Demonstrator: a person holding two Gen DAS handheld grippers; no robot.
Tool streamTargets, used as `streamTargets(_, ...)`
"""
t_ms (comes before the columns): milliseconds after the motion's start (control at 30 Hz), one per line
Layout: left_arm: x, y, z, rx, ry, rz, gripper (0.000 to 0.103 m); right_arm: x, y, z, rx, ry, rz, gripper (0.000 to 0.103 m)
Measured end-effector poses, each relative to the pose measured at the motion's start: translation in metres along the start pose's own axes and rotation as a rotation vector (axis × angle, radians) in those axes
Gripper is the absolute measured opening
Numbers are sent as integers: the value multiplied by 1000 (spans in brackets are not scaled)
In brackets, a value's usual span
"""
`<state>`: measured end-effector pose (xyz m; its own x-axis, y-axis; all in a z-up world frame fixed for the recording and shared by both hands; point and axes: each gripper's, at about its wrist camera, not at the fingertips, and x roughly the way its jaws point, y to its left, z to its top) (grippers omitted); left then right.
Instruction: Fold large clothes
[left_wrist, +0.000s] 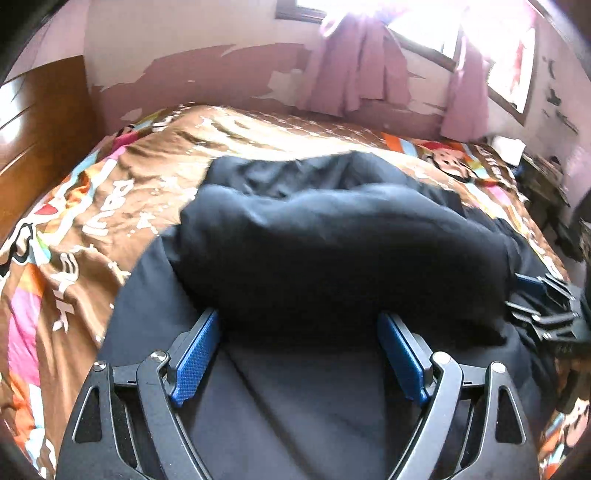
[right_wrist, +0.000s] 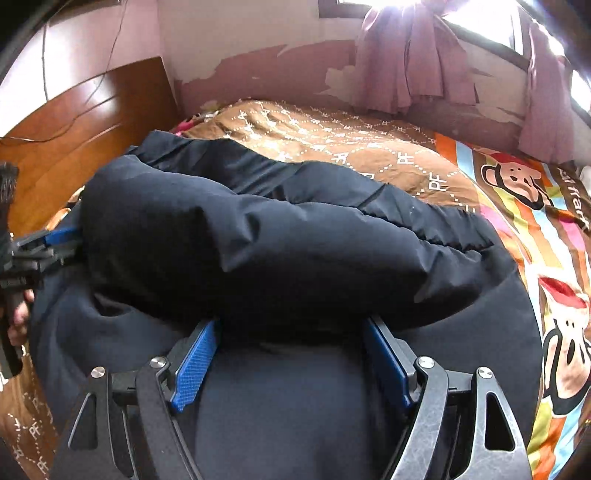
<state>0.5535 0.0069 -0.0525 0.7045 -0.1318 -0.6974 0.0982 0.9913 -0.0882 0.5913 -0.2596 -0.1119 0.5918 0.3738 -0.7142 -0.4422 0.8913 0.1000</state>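
Note:
A large dark navy padded jacket (left_wrist: 332, 243) lies on the bed, with a puffy fold of it rolled over toward me; it also fills the right wrist view (right_wrist: 277, 251). My left gripper (left_wrist: 299, 325) is open, its blue pads (left_wrist: 195, 362) wide apart, tips tucked under the fold's near edge. My right gripper (right_wrist: 291, 332) is open the same way, blue pads (right_wrist: 194, 365) at the fold's near edge. The right gripper shows at the right edge of the left wrist view (left_wrist: 543, 306), and the left gripper at the left edge of the right wrist view (right_wrist: 40, 247).
The bed has a brown and multicoloured cartoon monkey cover (left_wrist: 110, 206). A wooden headboard (right_wrist: 74, 140) stands at the left. A peeling pink wall, purple curtains (left_wrist: 354, 62) and bright windows lie behind. A cluttered side table (left_wrist: 543, 181) stands at the far right.

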Motion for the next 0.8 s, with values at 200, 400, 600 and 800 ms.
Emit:
streamTargets(200, 3, 21, -5, -44, 16, 28, 84, 13, -11, 12, 28, 8, -31, 79)
streamTargets(400, 9, 22, -12, -31, 17, 29, 87, 30, -20, 11, 64, 21, -62, 86)
streamTargets(600, 10, 23, -17, -33, 10, 16, 89, 33, -26, 4, 95, 11, -26, 88)
streamTargets(800, 10, 22, -20, -24, 4, 11, 90, 31, -27, 1, 102, 1, -13, 88)
